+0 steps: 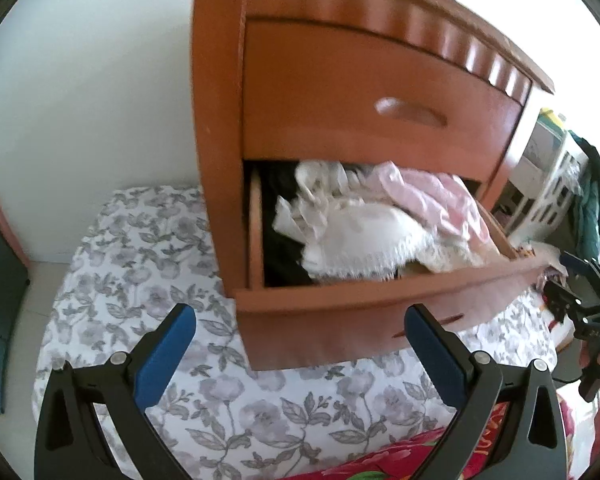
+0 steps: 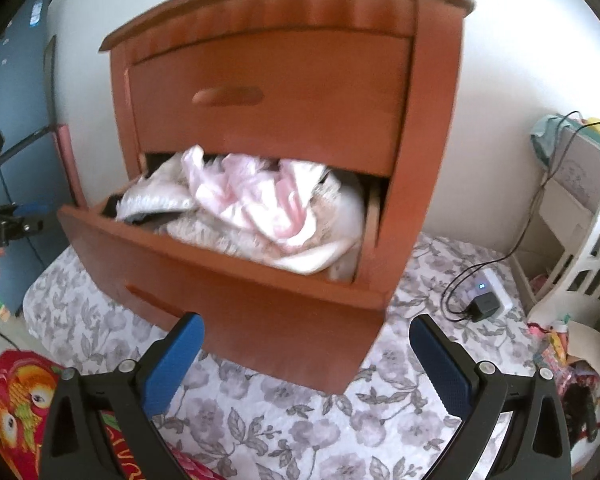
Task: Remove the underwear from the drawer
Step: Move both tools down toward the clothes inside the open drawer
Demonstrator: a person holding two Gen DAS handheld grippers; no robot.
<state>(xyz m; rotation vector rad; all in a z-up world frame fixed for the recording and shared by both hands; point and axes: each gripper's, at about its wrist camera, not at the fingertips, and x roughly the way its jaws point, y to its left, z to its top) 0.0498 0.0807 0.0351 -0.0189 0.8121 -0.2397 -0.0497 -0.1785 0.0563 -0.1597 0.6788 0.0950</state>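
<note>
Lying heaped in the drawer (image 2: 204, 276), underwear (image 2: 260, 208) sits beyond both grippers' spread, empty fingers (image 2: 176, 360).

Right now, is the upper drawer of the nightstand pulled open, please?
No, the upper drawer sits flush and shut; only the lower drawer, heaped with pale garments, is pulled out.

Piled underwear (image 2: 260, 208) hides the drawer (image 2: 204, 276) bottom; both views blurred.
</note>
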